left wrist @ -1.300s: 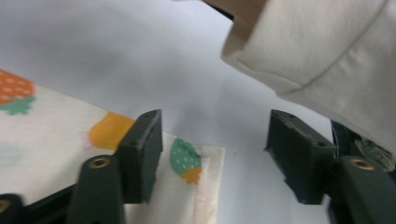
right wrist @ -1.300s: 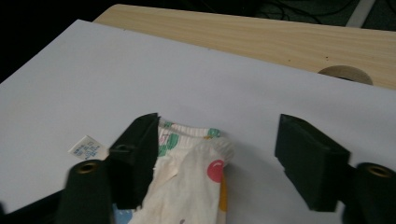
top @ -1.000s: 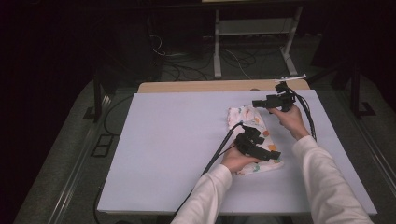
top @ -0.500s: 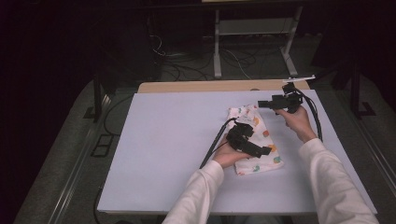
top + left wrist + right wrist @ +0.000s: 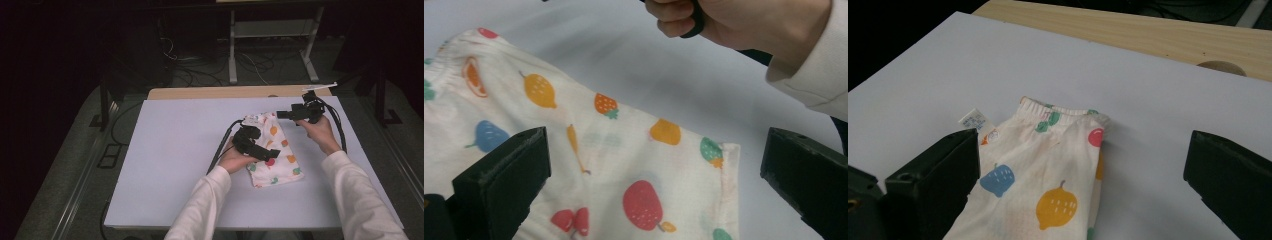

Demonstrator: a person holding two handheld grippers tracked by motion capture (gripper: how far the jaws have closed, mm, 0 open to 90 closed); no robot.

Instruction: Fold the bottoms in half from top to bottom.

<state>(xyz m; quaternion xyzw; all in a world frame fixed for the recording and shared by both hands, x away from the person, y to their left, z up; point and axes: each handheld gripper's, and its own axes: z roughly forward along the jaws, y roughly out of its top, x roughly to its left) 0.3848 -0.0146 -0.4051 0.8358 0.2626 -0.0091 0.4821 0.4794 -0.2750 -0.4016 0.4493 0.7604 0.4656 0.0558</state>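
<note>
A white garment (image 5: 281, 166) printed with coloured fruit lies folded into a long strip on the pale table cover (image 5: 170, 150). My left gripper (image 5: 270, 154) hovers over its middle, open. Its jaws have just been opening, and the cloth (image 5: 624, 150) lies below them, not pinched. My right gripper (image 5: 283, 114) hangs open just past the far, elastic-waist end of the garment (image 5: 1048, 165), with nothing between its jaws. A small white label (image 5: 974, 120) sticks out at that waist end. In the left gripper view, the right hand (image 5: 734, 25) shows at the top.
A strip of bare wooden tabletop (image 5: 210, 93) runs along the far edge of the cover. Beyond it are dark floor, cables and a metal stand (image 5: 272, 50). Wide bare cover lies to the left of the garment.
The garment, bunched up a second ago, now lies flat as a long strip. My left gripper has drawn back to the left and lifted slightly. The right hand has barely shifted.
</note>
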